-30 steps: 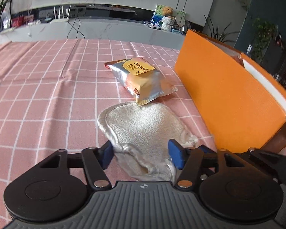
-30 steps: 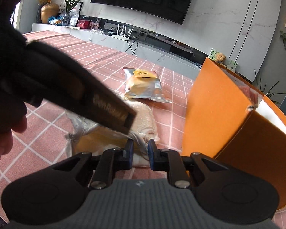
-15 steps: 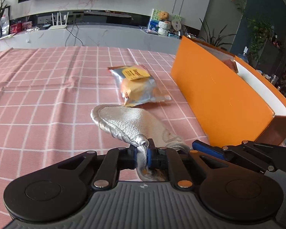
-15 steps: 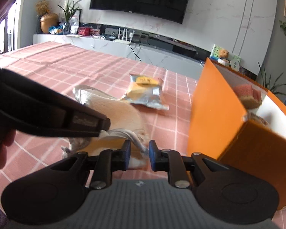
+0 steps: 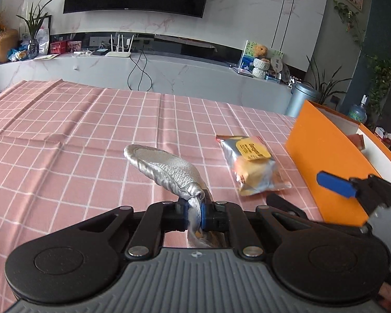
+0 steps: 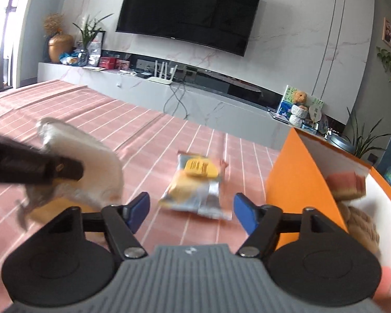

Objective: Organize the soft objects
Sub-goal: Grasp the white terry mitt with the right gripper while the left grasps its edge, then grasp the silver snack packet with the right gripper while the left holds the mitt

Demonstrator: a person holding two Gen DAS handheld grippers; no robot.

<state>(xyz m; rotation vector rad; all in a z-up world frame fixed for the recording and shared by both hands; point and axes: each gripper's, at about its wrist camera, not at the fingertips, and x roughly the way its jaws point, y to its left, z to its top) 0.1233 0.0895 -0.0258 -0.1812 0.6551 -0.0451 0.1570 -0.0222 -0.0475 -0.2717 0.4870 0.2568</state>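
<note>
My left gripper is shut on the edge of a silver oven mitt, which hangs lifted above the pink checked tablecloth. In the right wrist view the same mitt shows its cream fleece side at the left, under the dark left gripper arm. My right gripper is opening its jaws with nothing between the blue pads. A foil snack packet with a yellow label lies flat on the cloth beside the orange box; it appears again as the packet just beyond my right fingers.
The orange box stands open at the right with a pink sponge and a tan knitted item inside. One blue pad of the right gripper reaches in front of the box wall. A grey TV counter runs behind the table.
The left gripper closed on the mitt's edge and lifted it off the cloth. The right gripper let go of the mitt, opened its jaws and rose toward the box side.
</note>
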